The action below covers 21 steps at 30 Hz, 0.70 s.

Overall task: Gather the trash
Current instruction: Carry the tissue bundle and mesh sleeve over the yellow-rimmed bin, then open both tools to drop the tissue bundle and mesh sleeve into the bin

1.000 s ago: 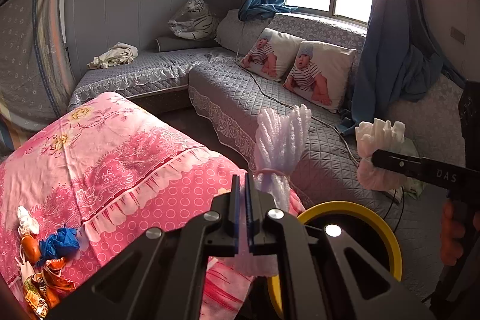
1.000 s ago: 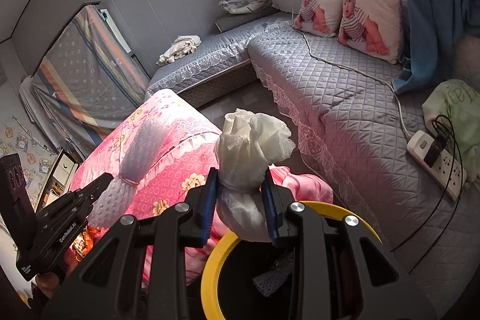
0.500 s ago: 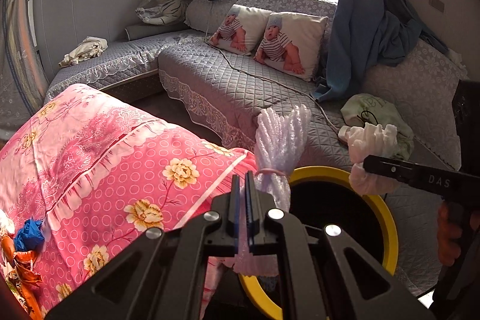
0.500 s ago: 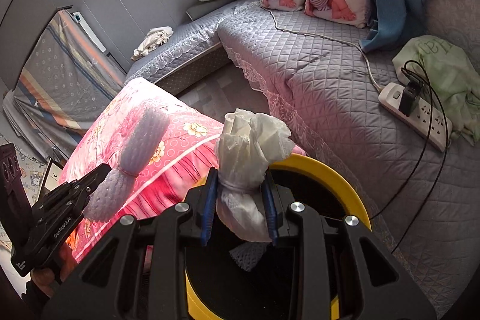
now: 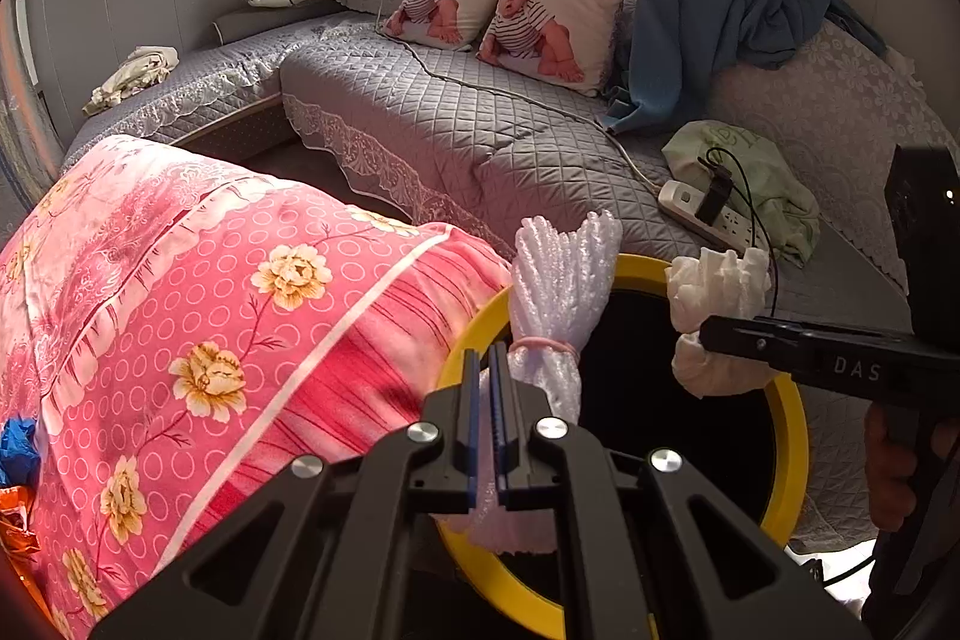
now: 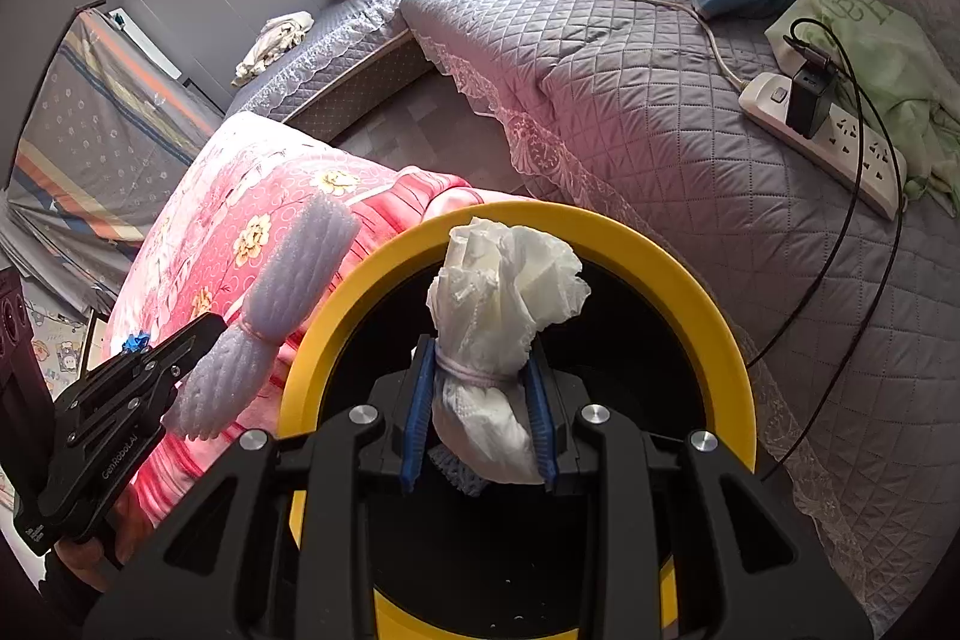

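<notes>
Drop-off step: the left gripper [image 5: 487,388] clenched on the foam net bundle [image 5: 558,298] at the yellow-rimmed bin's [image 6: 654,256] nine o'clock, the right gripper [image 6: 480,400] grasping the tied tissue wad [image 6: 504,292] above its mouth; next, both jaws must release.

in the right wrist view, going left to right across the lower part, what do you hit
left tongs → white foam net bundle tied with a pink band → yellow rim of the black bin → crumpled white tissue bundle in the right tongs → white power strip on the grey quilted sofa

"DAS" stands on the right tool [image 5: 708,334]; "GenRoboAI" on the left tool [image 6: 210,331].
</notes>
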Each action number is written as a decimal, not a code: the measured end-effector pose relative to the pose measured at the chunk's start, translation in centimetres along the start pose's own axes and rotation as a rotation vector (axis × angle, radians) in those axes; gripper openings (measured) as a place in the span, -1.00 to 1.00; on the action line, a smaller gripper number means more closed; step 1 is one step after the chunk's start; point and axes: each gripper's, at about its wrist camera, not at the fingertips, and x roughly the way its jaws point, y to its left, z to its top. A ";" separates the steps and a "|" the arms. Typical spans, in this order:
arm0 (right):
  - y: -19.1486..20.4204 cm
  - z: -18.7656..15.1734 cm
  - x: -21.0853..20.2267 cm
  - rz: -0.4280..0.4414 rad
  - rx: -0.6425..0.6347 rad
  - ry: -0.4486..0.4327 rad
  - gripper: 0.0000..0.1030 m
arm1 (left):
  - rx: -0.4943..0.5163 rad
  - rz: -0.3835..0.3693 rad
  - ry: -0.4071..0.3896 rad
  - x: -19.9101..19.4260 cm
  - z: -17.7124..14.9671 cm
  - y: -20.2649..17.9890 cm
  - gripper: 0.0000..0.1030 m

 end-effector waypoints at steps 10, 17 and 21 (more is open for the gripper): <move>-0.7 -0.4 1.1 -0.001 0.012 0.031 -0.43 | 0.002 -0.033 0.033 0.9 -0.4 -0.3 -0.88; -1.2 -0.3 0.9 -0.027 0.023 0.019 -0.25 | -0.012 -0.021 0.015 0.5 -0.2 -0.1 -0.35; -1.3 0.0 0.5 -0.026 0.025 0.006 -0.25 | -0.028 -0.019 0.004 0.1 0.0 0.4 -0.35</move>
